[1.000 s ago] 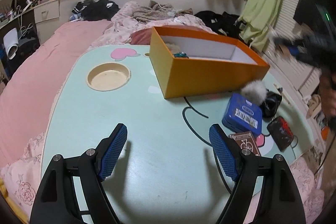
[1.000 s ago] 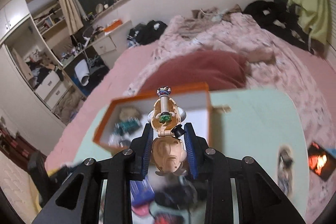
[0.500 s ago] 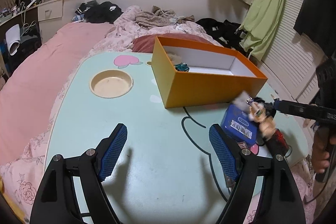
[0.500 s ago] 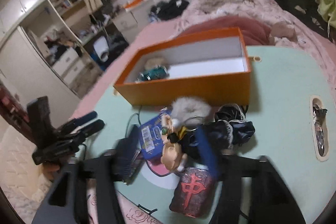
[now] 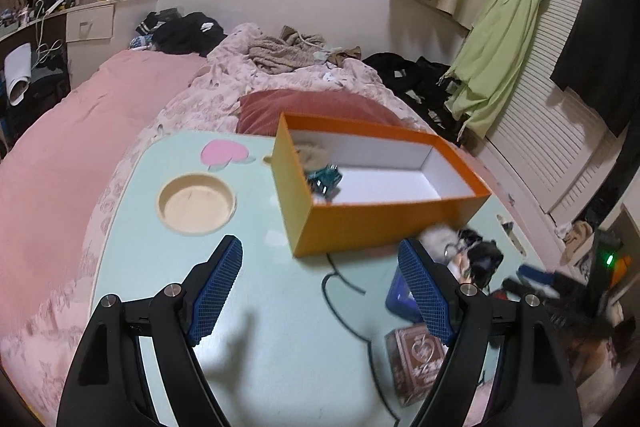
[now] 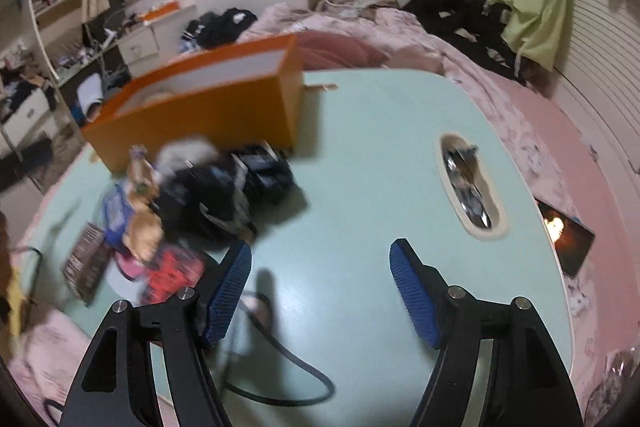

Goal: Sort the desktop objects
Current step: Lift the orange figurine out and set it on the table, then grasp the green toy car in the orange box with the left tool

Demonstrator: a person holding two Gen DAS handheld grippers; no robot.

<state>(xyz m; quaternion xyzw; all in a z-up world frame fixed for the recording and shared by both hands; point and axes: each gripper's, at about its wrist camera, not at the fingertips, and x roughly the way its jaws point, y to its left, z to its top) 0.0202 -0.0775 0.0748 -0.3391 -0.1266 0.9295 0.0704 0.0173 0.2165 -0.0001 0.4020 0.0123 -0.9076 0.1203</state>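
- Jaws: right gripper (image 6: 320,289) opening, nothing between the pads; left gripper (image 5: 320,287) spread wide, empty.
- Figurine (image 6: 140,211) lies in the blurred clutter pile left of the right jaws, short of the orange box (image 6: 208,111).
- Probably light, hard, slippery plastic; pinch the round head, not the thin parts.

I'm seeing dim indoor light, soft shadows lying on the table (image 5: 168,267), fisheye edges bending, right view blurring.

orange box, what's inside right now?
In the orange box, a teal item and a tan fluffy item sit at one end; the rest of its white floor is bare. The near wall hides a floor strip along it.
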